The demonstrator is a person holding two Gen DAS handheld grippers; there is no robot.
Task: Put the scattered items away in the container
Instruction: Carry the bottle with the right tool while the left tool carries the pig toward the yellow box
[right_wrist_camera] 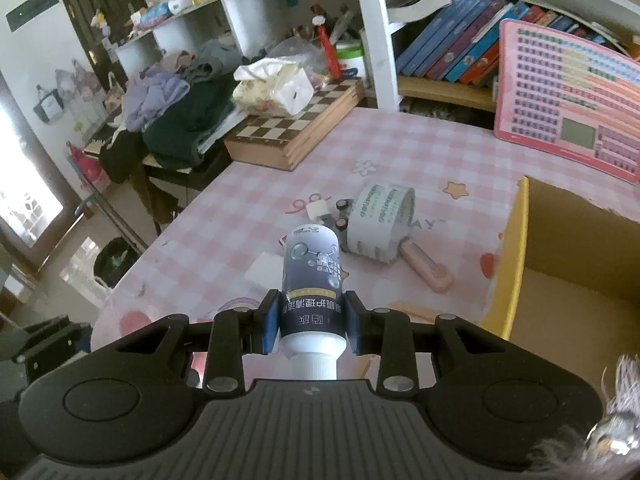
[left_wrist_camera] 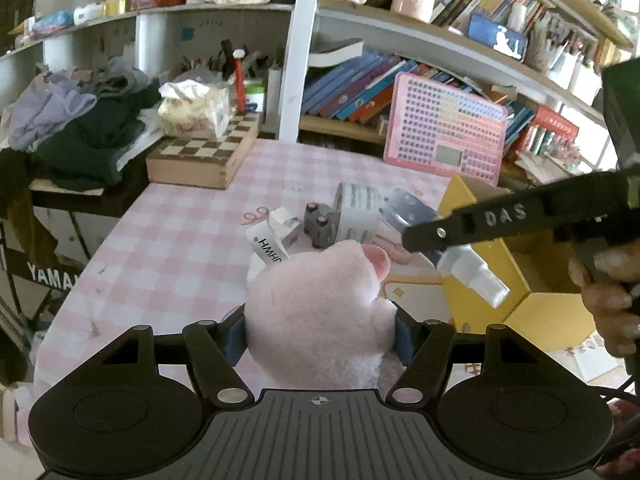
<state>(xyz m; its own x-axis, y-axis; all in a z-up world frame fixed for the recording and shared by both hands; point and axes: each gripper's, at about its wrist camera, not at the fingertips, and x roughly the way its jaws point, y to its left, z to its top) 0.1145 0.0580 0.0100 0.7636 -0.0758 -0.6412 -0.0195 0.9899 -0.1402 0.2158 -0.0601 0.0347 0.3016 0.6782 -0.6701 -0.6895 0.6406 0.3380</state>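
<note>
Pink checked surface point(right_wrist_camera: 400, 152) beside a yellow box point(right_wrist_camera: 516, 248): left gripper point(left_wrist_camera: 320, 336) squeezes a soft, light plush toy point(left_wrist_camera: 320, 304), right gripper point(right_wrist_camera: 312, 320) clamps a rigid, slippery bottle point(right_wrist_camera: 312, 272) near its neck.

surface point(right_wrist_camera: 224, 216): pink-and-white checked cloth with small star and flower prints
far left corner: wooden chessboard box point(right_wrist_camera: 296, 132) lying flat, a tissue pack point(right_wrist_camera: 276, 88) on top of it
back edge: pink keyboard toy point(right_wrist_camera: 568, 108) propped against the shelves
middle: roll of printed tape point(right_wrist_camera: 380, 220) on its side, two small dark batteries point(right_wrist_camera: 342, 214) just beside it, a small white box point(right_wrist_camera: 318, 209) near them, a pink stick-shaped item point(right_wrist_camera: 428, 270) touching the roll
right: yellow cardboard box point(right_wrist_camera: 512, 256), open at the top
near the batteries: white square pad point(right_wrist_camera: 266, 270)
</note>
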